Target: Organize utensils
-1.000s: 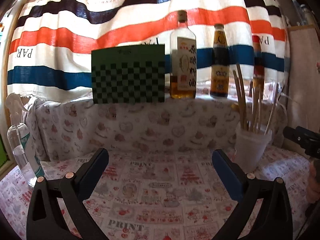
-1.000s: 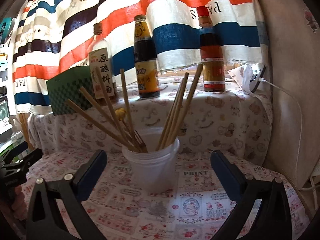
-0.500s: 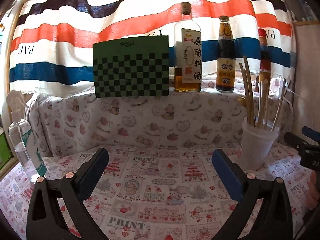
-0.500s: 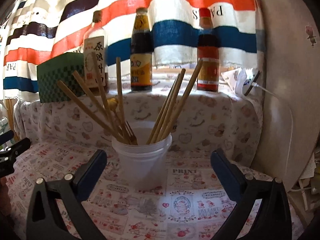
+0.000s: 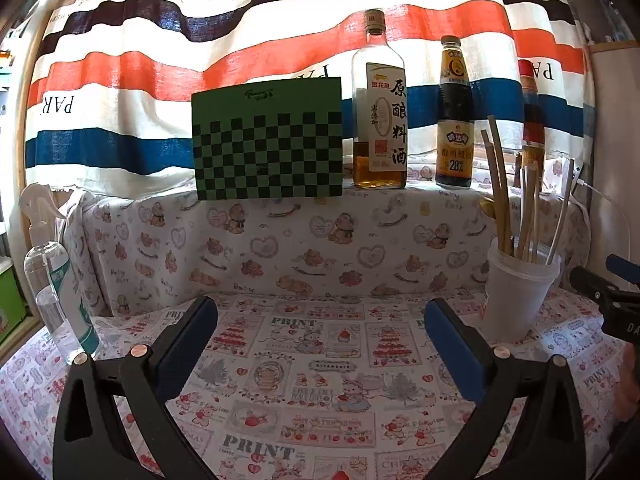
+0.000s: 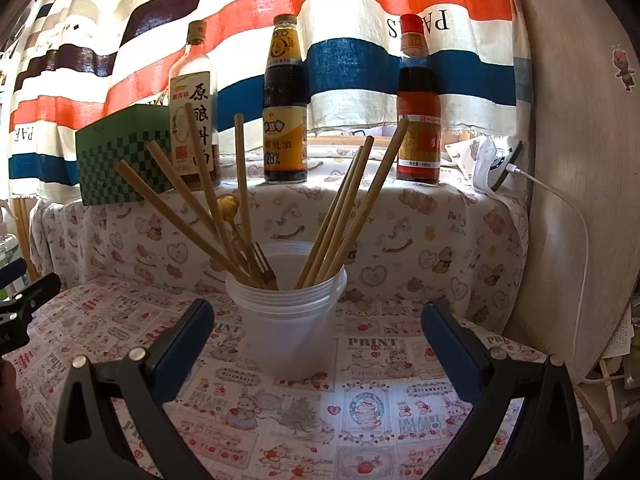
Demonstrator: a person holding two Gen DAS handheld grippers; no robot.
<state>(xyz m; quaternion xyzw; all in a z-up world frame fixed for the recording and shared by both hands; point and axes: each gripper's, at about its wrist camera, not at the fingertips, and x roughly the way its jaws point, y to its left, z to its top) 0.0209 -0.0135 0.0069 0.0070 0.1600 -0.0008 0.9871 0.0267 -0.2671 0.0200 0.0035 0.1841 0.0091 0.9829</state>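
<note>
A translucent white plastic cup [image 6: 288, 320] stands on the printed tablecloth and holds several wooden chopsticks [image 6: 344, 216] and a gold-handled fork [image 6: 240, 232]. My right gripper [image 6: 316, 336] is open and empty, its jaws standing either side of the cup, a little in front of it. The cup also shows in the left wrist view [image 5: 518, 292] at the right. My left gripper [image 5: 320, 336] is open and empty over the cloth, left of the cup.
On the raised ledge behind stand a green checkered box [image 5: 268, 140], a cooking wine bottle [image 5: 380, 112], a dark sauce bottle [image 5: 456, 120] and a red-capped bottle [image 6: 418, 108]. A spray bottle [image 5: 52, 276] stands at the far left. A white cable [image 6: 560, 208] hangs at right.
Both grippers have pulled back a little and lifted their view; the cup looks slightly farther off. The jaws stay open and the cup and utensils have not moved.
</note>
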